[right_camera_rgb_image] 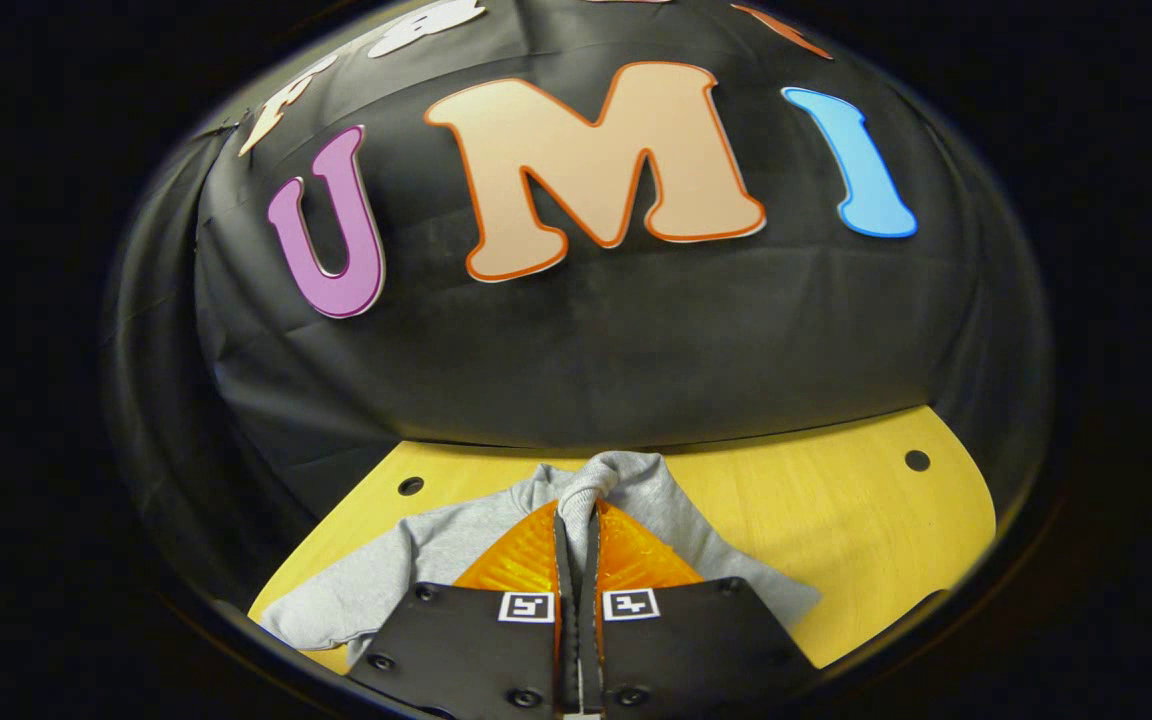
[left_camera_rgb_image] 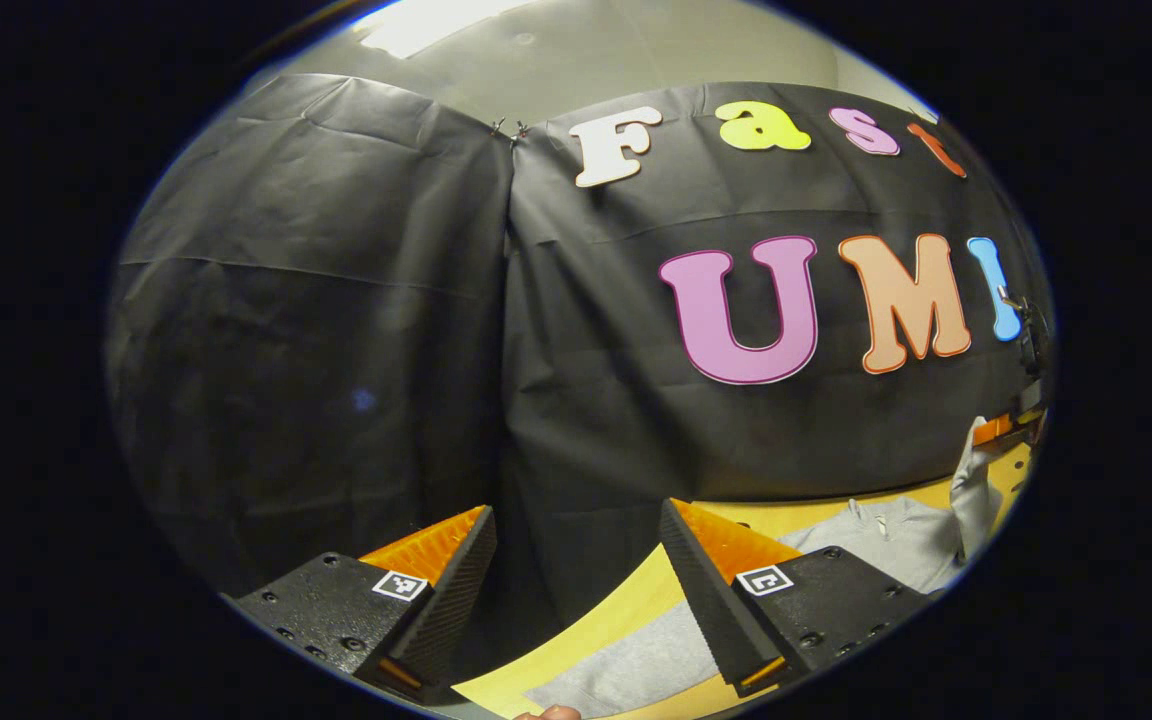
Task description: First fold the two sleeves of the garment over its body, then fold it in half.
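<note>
My right gripper [right_camera_rgb_image: 576, 545] has its fingers pinched together w/ a strip of grey cloth running up between them; looks like a sleeve [right_camera_rgb_image: 591, 480] of the garment [right_camera_rgb_image: 416, 560], lifted off the table [right_camera_rgb_image: 836, 520]. The left gripper view backs this up: far right, a flap of grey cloth stands raised next to the other gripper. My left gripper [left_camera_rgb_image: 576, 545] is spread wide, holding nothing, hovering above the table's near-left edge, w/ the garment's grey body just under and beside its right finger.

Progress, my read: early. One sleeve fold is underway, not laid down yet. Can't tell whether the other sleeve is already over the body; too much is hidden behind my fingers. The half fold isn't done as far as I can see, since the cloth looks spread flat and wide.

Orientation: garment lies flat on the table. In the right gripper view it spreads mostly left-right, so I'd guess the long axis runs across that view. Which end is collar, can't tell.
</note>
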Tool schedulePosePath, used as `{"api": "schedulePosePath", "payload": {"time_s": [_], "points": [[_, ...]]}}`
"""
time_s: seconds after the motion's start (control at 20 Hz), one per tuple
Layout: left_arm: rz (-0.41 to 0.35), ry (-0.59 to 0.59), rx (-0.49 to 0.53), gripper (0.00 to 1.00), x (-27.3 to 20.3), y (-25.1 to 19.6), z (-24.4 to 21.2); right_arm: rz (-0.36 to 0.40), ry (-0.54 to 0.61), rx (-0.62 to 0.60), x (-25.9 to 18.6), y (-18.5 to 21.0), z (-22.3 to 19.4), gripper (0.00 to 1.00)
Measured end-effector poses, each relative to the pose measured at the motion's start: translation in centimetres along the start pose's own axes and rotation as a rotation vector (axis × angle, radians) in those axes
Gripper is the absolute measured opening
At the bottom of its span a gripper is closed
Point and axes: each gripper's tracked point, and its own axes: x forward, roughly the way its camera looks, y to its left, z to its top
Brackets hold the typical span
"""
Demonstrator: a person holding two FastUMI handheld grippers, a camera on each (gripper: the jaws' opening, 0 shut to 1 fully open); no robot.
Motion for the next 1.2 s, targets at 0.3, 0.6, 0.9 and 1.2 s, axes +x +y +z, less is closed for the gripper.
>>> {"api": "schedulePosePath", "payload": {"time_s": [0.3,0.6,0.9,1.2], "points": [[0.039,0.028,0.004,0.96,0.3,2.8,-1.4,0.072,0.043,-0.059,3.6,6.4,-2.1,0.04],[0.078,0.064,0.010,1.00,0.6,5.4,-3.1,0.140,0.134,-0.118,7.0,12.5,-6.7,0.04],[0.093,0.093,0.015,0.96,1.1,7.1,-4.5,0.183,0.230,-0.198,9.9,16.7,-12.5,0.04],[0.101,0.128,0.016,0.96,1.7,8.3,-6.3,0.204,0.335,-0.250,11.8,20.3,-18.2,0.04]]}}
